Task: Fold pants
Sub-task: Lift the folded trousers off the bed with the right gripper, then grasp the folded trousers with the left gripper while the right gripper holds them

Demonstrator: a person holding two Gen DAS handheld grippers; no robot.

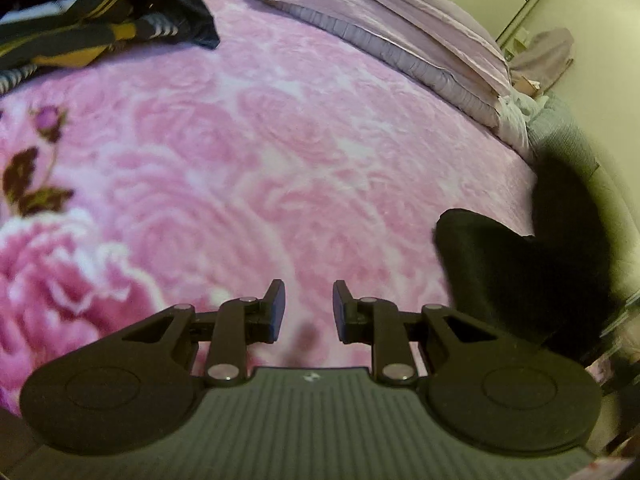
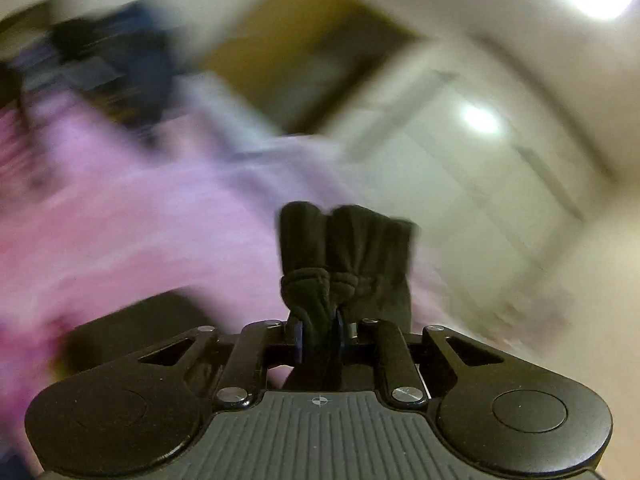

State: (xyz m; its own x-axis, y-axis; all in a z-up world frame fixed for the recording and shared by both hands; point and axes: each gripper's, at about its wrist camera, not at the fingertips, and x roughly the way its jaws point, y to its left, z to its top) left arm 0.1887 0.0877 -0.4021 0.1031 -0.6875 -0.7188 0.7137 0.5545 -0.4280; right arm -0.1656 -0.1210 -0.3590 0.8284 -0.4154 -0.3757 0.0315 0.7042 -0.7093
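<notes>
Bed first: pink rose blanket [image 1: 280, 140] is mostly bare, with a clothes pile [image 1: 92, 20] at its far left corner and lilac bedding [image 1: 400, 32] along the back. Black pants [image 2: 348, 248] aren't laid out yet; in the left wrist view a dark mass at the right edge is probably them hanging. Right gripper [image 2: 318, 334] is clamped on a bunched hem or waistband; its view is heavily blurred. Left gripper [image 1: 309, 312] is empty, jaws narrowly apart, over the blanket. Step looks like fetch-and-spread. Next move: drop the pants flat on the bare patch, then get the left gripper onto a second edge.
</notes>
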